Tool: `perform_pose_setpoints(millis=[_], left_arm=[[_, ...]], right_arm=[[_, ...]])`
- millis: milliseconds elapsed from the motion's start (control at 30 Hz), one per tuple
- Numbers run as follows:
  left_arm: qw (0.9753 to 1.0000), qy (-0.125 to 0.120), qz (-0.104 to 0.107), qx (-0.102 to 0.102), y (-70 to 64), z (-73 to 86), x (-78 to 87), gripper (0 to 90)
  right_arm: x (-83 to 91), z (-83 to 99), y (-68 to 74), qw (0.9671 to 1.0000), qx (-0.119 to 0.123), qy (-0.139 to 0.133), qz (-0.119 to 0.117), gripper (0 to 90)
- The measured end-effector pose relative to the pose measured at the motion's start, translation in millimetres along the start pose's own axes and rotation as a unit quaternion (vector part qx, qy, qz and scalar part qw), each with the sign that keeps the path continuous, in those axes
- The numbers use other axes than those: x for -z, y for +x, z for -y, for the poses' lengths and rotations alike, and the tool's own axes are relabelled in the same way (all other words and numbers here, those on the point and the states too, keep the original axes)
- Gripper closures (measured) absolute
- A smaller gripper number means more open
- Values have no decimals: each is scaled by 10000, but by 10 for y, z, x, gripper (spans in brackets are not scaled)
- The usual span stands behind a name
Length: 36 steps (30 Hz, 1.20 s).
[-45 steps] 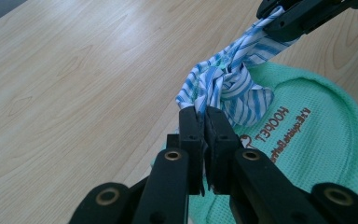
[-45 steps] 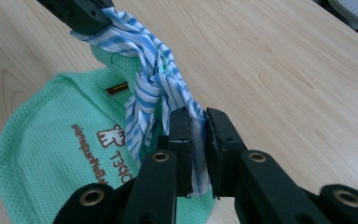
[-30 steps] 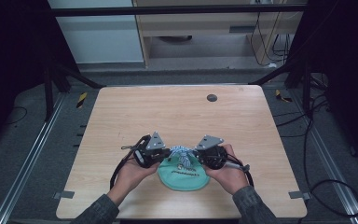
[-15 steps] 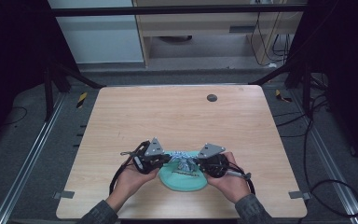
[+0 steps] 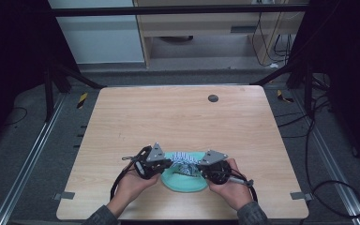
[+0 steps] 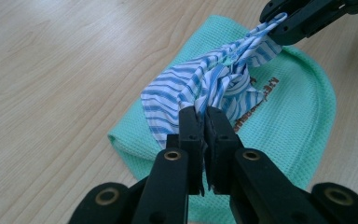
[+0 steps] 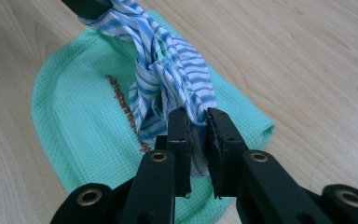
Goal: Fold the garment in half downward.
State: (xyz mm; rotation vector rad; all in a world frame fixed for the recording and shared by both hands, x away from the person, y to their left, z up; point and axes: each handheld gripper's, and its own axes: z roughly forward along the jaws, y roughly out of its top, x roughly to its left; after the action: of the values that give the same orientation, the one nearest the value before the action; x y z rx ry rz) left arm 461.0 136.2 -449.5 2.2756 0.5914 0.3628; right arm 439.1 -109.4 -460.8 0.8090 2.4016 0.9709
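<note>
Striped blue-and-white cloth (image 6: pixel 205 84) is bunched into a loose rope between the two grippers, above a mint-green waffle-weave towel (image 6: pixel 289 126) that lies flat on the wooden table (image 5: pixel 178 122) near its front edge. Left gripper (image 6: pixel 204 122): jaws clenched on one end of the striped cloth, fabric pinched in the narrow slit between them and fanning out just beyond the tips. Right gripper (image 7: pixel 196 126): jaws likewise clamped on the opposite end, a fold of cloth visible between the pads and hanging slightly below them. In the left gripper view the right gripper's black jaws appear at top right, biting the far end of the cloth; in the right gripper view the left gripper's jaws appear at top left doing the same. Cloth spans the towel roughly across its middle; whether its lowest folds touch the towel cannot be told. Towel carries a line of brown embroidered lettering (image 7: pixel 126 112), too small to read, running under the cloth. High view: both hands come in from the bottom edge, left hand (image 5: pixel 133 180) and right hand (image 5: pixel 229 187) on either side of the towel, grippers angled toward each other. A small dark round disc (image 5: pixel 213 98) sits well apart on the far part of the table.
</note>
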Motion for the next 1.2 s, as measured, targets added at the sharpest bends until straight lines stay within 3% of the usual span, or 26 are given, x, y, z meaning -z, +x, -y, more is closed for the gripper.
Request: perform_pose_setpoints(millis=[533, 1200], left_arm=[[9999, 98, 69, -40, -68, 98, -35, 863], [9996, 210, 173, 16, -115, 263, -90, 867]], right_arm=[[-6, 126, 45, 9999, 6, 104, -46, 796], [-18, 163, 119, 9992, 171, 264, -234, 880]])
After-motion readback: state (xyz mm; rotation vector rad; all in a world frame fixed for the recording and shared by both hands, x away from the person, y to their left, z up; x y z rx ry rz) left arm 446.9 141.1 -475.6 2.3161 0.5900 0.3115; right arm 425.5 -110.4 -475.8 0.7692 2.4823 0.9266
